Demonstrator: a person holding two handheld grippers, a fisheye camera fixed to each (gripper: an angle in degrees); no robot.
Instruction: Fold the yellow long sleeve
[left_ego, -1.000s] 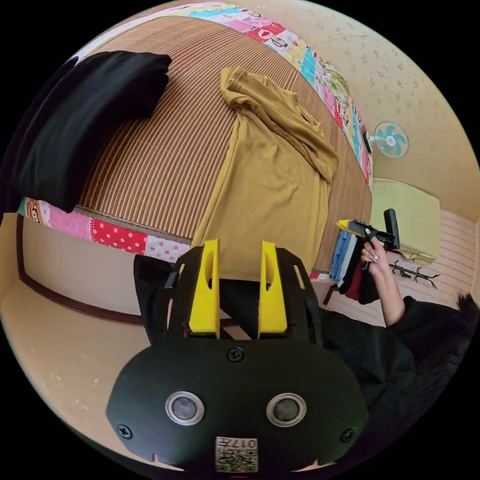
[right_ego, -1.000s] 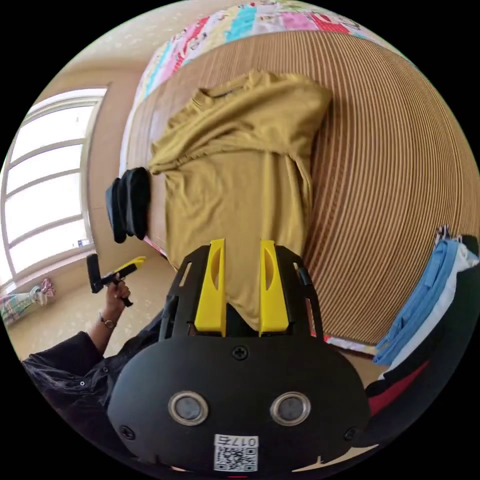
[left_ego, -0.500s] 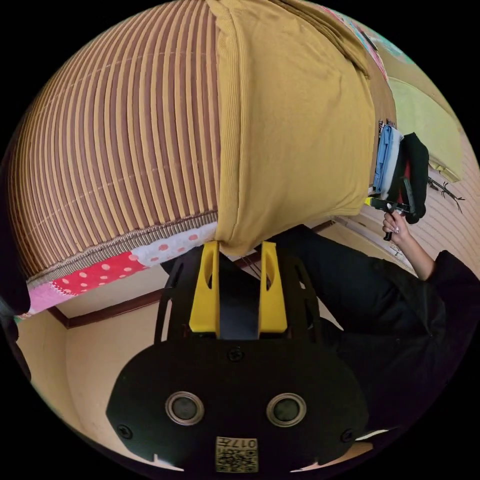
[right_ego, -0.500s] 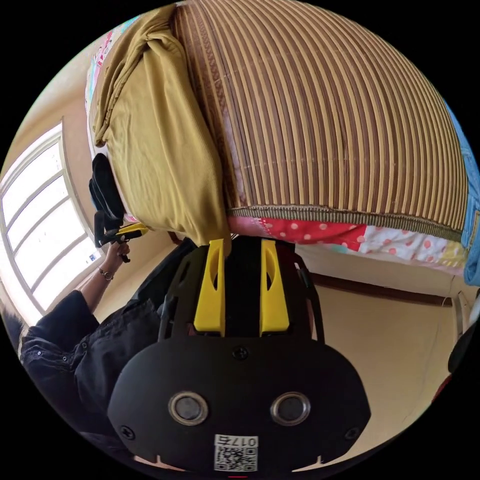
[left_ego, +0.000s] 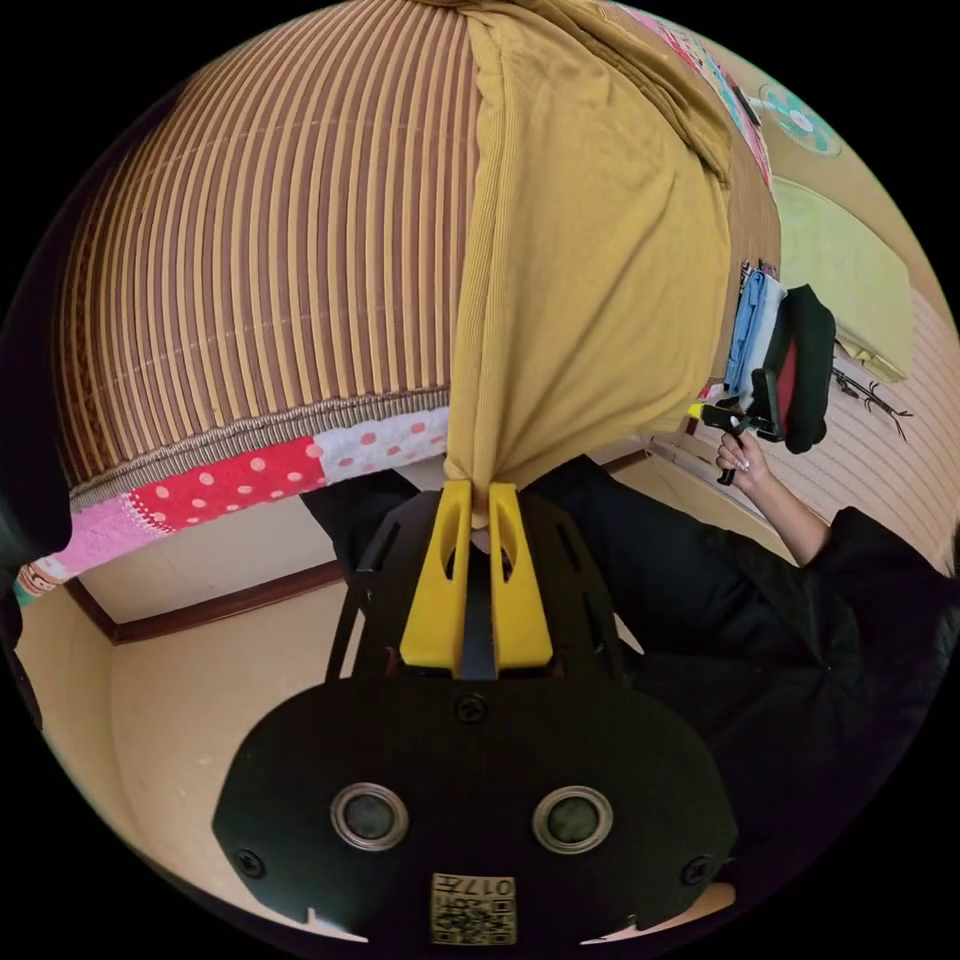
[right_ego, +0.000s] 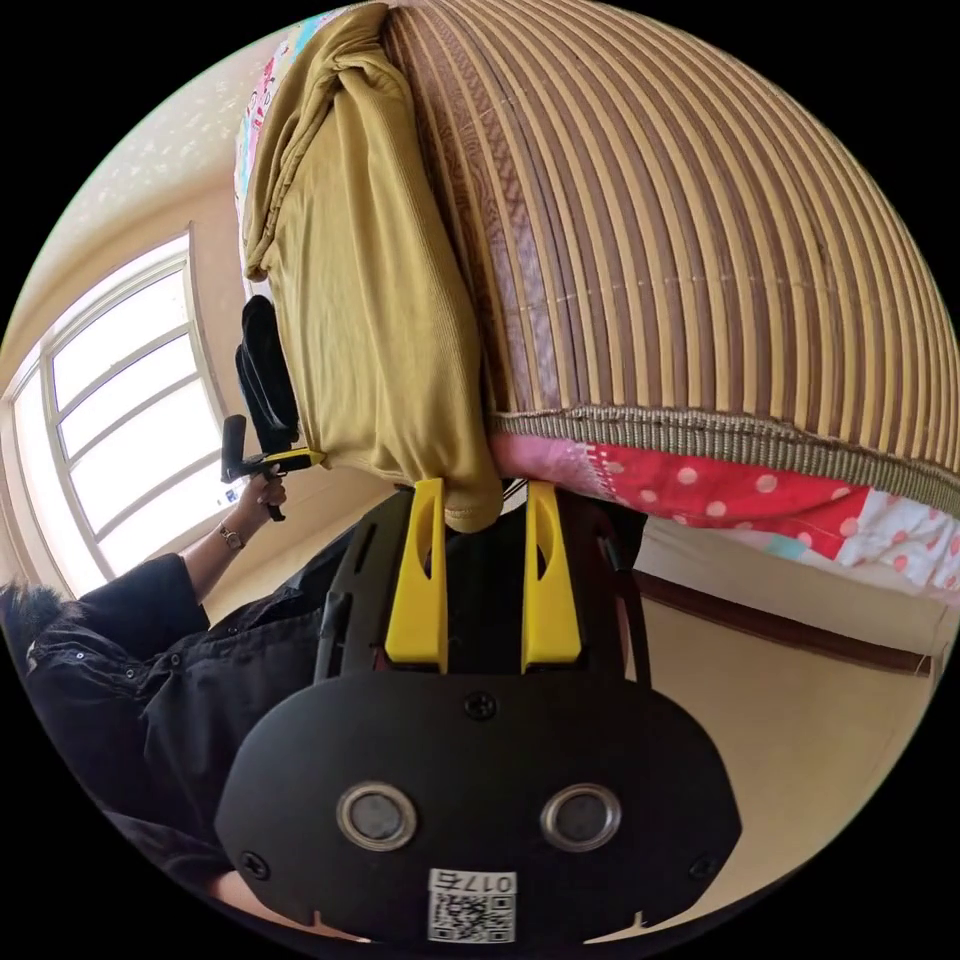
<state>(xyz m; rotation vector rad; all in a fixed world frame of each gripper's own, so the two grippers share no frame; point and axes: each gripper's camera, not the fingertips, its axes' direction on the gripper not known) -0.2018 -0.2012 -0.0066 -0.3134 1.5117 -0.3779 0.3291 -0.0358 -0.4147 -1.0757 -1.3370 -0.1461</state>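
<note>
The yellow long sleeve (left_ego: 590, 250) lies on a striped bed mat (left_ego: 280, 250), its hem hanging over the near edge. My left gripper (left_ego: 478, 490) is shut on one hem corner, and the cloth bunches into the jaws. In the right gripper view the shirt (right_ego: 370, 300) runs up the mat's left side. My right gripper (right_ego: 485, 490) is open, and the other hem corner hangs between its spread jaws. The right gripper (left_ego: 740, 415) also shows in a hand at the shirt's far corner. The left gripper (right_ego: 270, 460) shows in a hand by the shirt's edge.
A patchwork quilt edge (left_ego: 250, 475) runs under the mat (right_ego: 720, 220). Folded clothes (left_ego: 780, 350) are stacked at the bed's end. A black garment (right_ego: 262, 370) lies beyond the shirt. A window (right_ego: 130, 420) is behind, a fan (left_ego: 800, 115) on the wall. The person in black stands close.
Both grippers dropped from above the bed to its near edge. The left jaws have shut on the hem corner. The right jaws stay open, with the other corner now between them.
</note>
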